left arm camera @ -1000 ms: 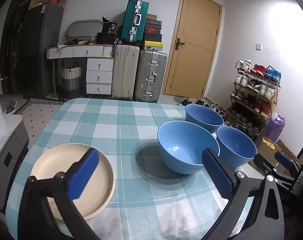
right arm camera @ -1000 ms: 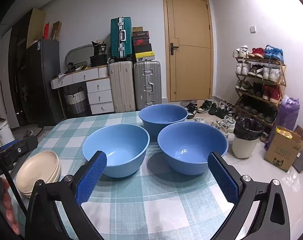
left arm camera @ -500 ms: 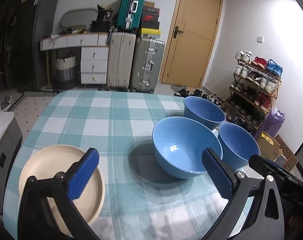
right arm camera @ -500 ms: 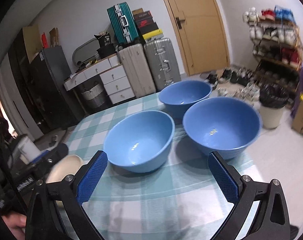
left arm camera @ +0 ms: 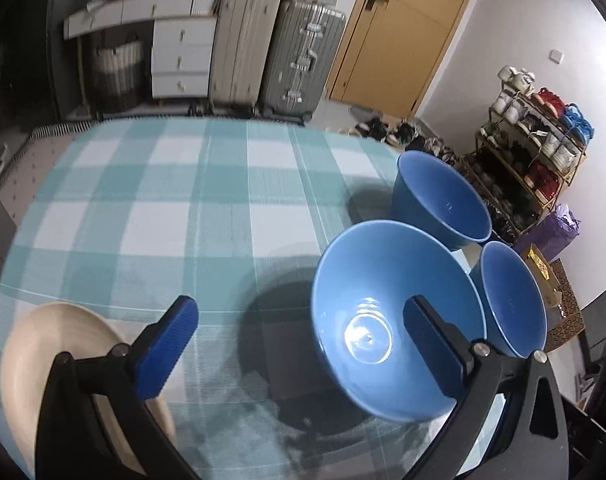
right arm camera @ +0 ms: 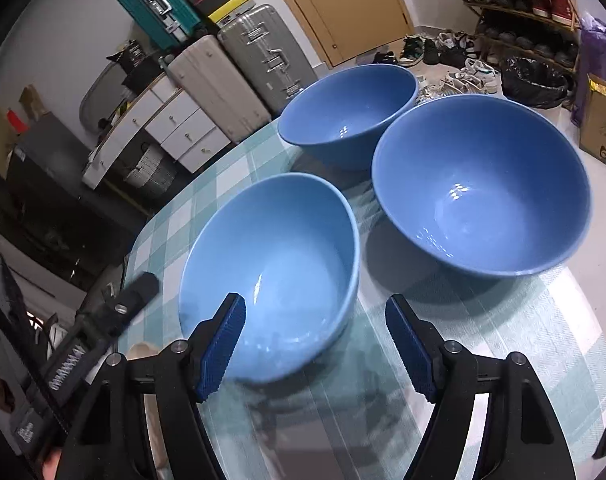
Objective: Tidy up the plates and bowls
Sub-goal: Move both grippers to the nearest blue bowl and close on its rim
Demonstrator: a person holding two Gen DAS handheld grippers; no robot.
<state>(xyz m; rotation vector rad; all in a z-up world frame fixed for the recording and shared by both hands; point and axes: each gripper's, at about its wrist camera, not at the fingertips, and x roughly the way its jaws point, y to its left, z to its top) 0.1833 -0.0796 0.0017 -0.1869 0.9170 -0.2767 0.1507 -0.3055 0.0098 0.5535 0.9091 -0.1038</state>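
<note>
I count three blue bowls (right arm camera: 271, 264) right, one cream plate stack (left arm camera: 59, 364) near left; my left gripper (left arm camera: 299, 348) gapes, my right gripper (right arm camera: 315, 344) is closing, empty.

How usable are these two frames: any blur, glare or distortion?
Left wrist view: motion blur smears the cream plates and tablecloth; a bright glare spot sits in the nearest blue bowl. Right wrist view: the horizon is tilted, the fisheye bends the suitcases, and the cloth by the tool is blurred.
</note>
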